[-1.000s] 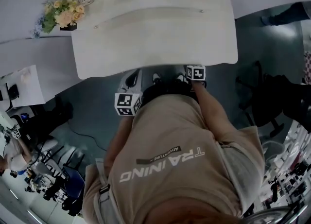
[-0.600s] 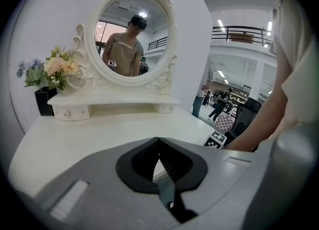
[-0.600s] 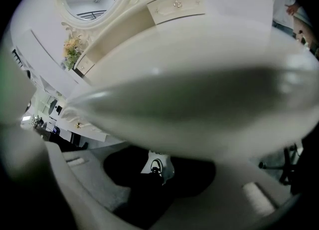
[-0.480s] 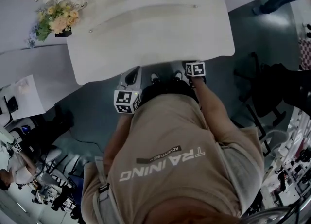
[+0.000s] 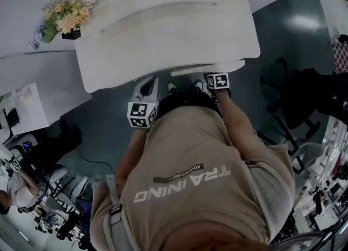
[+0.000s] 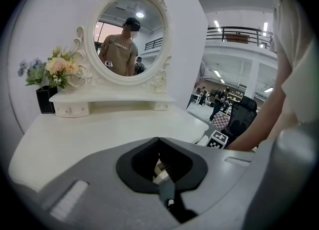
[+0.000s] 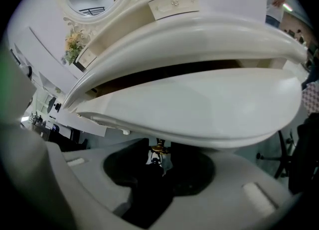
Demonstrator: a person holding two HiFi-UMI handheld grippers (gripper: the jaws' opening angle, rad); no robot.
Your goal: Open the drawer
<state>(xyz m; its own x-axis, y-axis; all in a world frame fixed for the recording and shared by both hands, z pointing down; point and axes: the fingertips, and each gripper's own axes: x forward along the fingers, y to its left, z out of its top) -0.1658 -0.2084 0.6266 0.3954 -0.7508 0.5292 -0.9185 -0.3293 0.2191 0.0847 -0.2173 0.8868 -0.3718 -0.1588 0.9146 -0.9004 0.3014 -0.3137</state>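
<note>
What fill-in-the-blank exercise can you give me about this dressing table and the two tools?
1. The right tool grips the gold handle of the drawer, which is pulled partly ____.
2. The left tool, jaws together, holds ____.
3. In the head view, the flowers stand at the table's ____ end.

Missing words: open; nothing; left.

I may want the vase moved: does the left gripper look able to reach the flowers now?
Probably yes: the left gripper holds nothing, and only bare tabletop lies between it and the flowers.
</note>
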